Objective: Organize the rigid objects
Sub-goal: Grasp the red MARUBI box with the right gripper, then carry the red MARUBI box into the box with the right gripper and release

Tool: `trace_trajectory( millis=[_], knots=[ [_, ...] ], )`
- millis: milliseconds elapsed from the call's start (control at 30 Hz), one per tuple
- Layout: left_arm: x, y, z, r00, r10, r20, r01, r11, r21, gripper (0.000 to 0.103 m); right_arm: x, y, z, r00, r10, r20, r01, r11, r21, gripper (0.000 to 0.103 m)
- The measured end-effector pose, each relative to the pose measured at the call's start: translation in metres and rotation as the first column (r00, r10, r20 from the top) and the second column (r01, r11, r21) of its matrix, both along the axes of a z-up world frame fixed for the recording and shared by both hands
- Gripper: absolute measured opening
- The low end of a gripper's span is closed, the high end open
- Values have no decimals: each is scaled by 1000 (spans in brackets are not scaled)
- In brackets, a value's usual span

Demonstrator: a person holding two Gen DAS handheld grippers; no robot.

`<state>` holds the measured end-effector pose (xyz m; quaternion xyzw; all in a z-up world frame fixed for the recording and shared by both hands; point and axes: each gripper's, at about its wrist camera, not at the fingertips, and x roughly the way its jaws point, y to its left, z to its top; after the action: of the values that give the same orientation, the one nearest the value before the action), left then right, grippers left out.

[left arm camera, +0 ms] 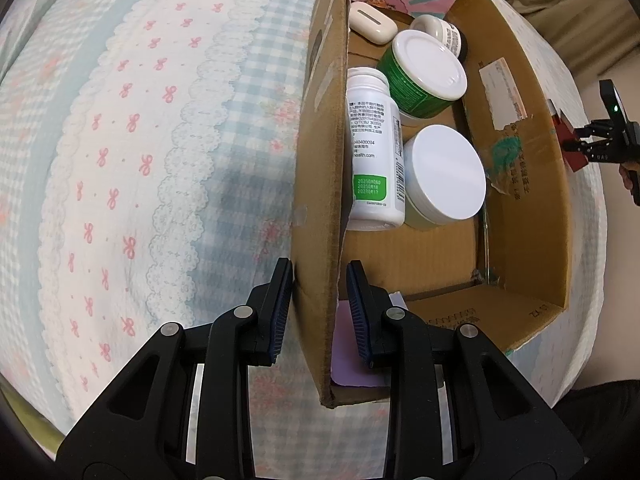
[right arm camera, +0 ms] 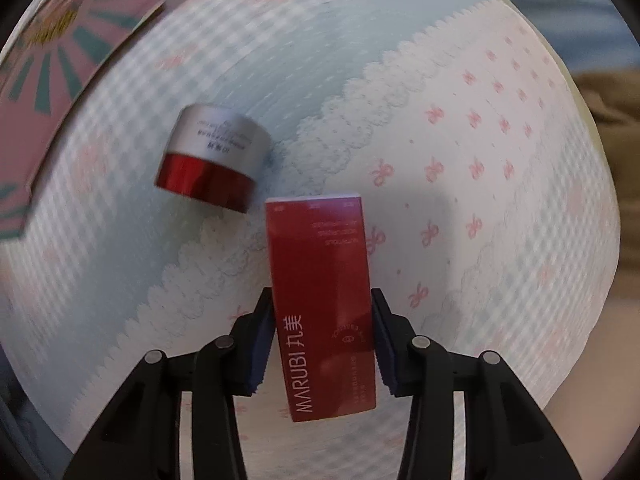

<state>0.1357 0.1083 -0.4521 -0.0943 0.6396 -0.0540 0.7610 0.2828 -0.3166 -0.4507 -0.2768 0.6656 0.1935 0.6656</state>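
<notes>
Left gripper [left arm camera: 320, 312] clamped on cardboard box [left arm camera: 320, 160] wall: we steady it for loading, bottles [left arm camera: 374, 152] already inside. Right gripper [right arm camera: 322, 344] pinches red carton [right arm camera: 322, 300] over bedspread [right arm camera: 480, 160], beside red-silver jar [right arm camera: 212, 160]; box-bound, we judge.

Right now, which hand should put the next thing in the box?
The right. Its gripper is already shut on the red carton, ready to carry over. The left gripper is busy clamping the cardboard box wall, steadying it.

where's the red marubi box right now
In the right wrist view, the red box sits clamped between the right gripper's jaws, above the bedsheet, right of the red-and-silver jar.
</notes>
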Motion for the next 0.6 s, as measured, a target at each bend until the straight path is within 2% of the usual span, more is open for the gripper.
trace_trajectory(
  millis=[133,267,433,600],
  knots=[
    [2,1,1,1000,-3,0,3,1000,-5,25,7,-10,13,994,-109,7,109,994,31,40],
    [2,4,2,1000,-9,0,9,1000,-13,25,13,-23,27,974,-227,10,225,971,76,39],
    [1,9,4,1000,-12,1,12,1000,-24,25,15,-40,60,919,-393,26,382,905,189,39],
    [1,12,6,1000,-19,-2,19,999,-40,25,-1,-45,98,870,-490,52,462,848,261,39]
  ],
)
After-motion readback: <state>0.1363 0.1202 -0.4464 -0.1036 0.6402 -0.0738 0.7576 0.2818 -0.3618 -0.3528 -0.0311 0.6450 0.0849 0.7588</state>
